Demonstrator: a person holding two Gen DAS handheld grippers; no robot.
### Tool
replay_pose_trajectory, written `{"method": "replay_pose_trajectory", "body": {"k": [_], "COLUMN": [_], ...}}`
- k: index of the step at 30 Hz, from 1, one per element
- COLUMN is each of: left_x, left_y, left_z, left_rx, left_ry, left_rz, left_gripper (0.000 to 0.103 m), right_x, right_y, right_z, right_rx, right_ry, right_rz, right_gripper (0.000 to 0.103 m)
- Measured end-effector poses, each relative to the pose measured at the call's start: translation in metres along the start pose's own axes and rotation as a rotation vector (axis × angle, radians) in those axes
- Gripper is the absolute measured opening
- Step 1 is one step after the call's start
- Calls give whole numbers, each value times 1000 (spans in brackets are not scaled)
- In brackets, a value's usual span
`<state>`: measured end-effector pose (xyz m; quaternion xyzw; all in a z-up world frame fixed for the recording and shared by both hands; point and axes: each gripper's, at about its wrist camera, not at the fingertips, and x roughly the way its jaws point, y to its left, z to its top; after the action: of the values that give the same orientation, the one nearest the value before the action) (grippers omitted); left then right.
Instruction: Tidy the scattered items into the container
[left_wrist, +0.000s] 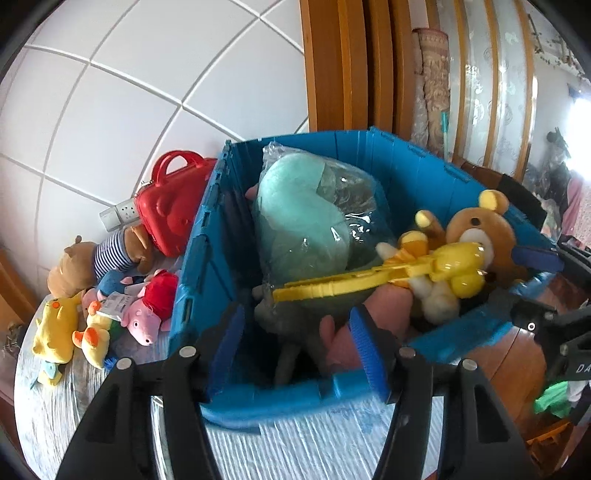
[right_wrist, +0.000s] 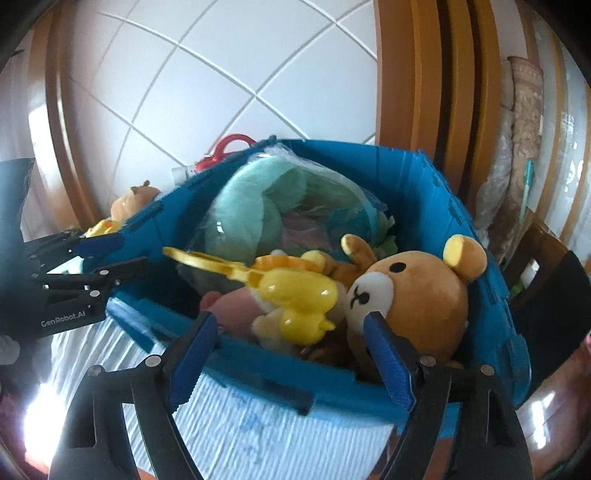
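Blue container beside left gripper lettered "GenRobot.AI"

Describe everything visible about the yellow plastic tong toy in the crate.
The yellow tong toy looks like glossy hard plastic: two long flat handle arms ending in bulbous duck-shaped scoops. It lies roughly level across the heap inside the blue crate, handles toward the bagged green plush, scoops against the brown bear. No hand-held gripper touches it.

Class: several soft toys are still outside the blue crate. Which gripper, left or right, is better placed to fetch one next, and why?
Probably left. The left gripper is open and empty at the blue crate side nearest the pink pig toy and yellow duck toy; the right gripper faces the brown bear inside.
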<state>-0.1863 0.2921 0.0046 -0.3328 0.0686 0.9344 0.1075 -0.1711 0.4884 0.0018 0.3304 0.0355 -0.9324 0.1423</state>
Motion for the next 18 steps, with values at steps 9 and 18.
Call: {"method": "replay_pose_trajectory", "body": {"k": [9,18], "left_x": [-46,-72], "left_y": [2,15], "left_z": [-42,-99], "left_rx": [7,-30], "left_ry": [-42,-31], "left_rz": [-26,-19], "left_gripper": [59,59], "right_x": [-47,-71], "right_y": [35,80], "right_z": [-33,-73], "right_rx": [17,38], "right_ry": [-63,-61], "right_rz": [-39,-66], "right_gripper": [103,103]}}
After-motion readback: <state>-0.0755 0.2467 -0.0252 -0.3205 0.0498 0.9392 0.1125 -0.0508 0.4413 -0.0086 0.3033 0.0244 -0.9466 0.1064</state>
